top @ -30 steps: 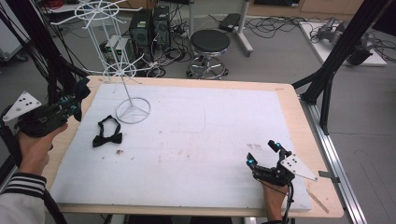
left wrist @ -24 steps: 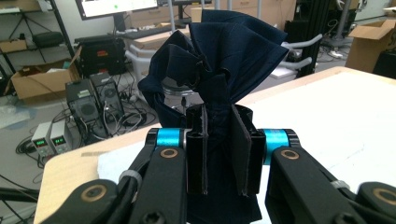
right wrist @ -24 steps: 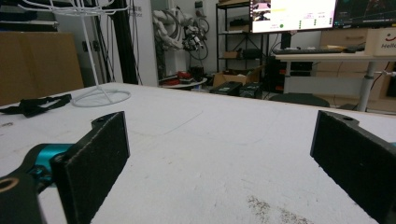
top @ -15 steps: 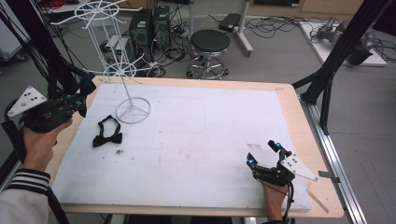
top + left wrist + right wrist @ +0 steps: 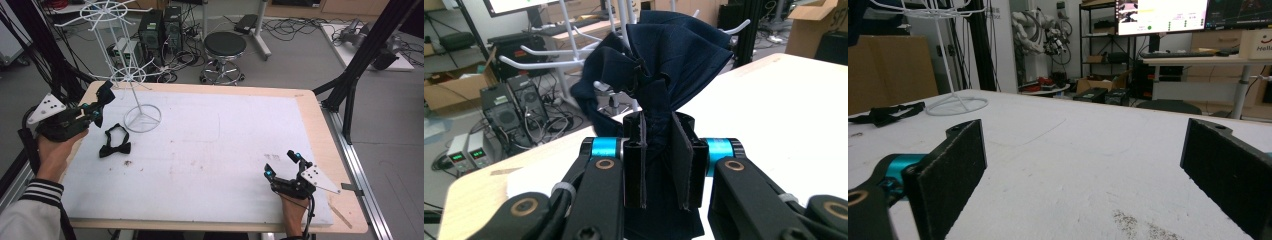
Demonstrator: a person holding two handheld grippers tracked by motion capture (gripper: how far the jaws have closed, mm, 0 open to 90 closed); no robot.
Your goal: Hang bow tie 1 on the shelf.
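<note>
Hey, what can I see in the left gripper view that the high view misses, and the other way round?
Left gripper view: the left hand-held gripper is shut on a dark blue bow tie, its pleats clear, with a monitor behind. High view: a black bow tie lying on the white mat, the open right hand-held gripper, and a stool. Both: the white wire rack and the wooden table.

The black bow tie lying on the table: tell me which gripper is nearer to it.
Left. The left gripper, shut on a dark blue bow tie, hangs just up-left of the black bow tie; the right gripper rests far across the table.
</note>
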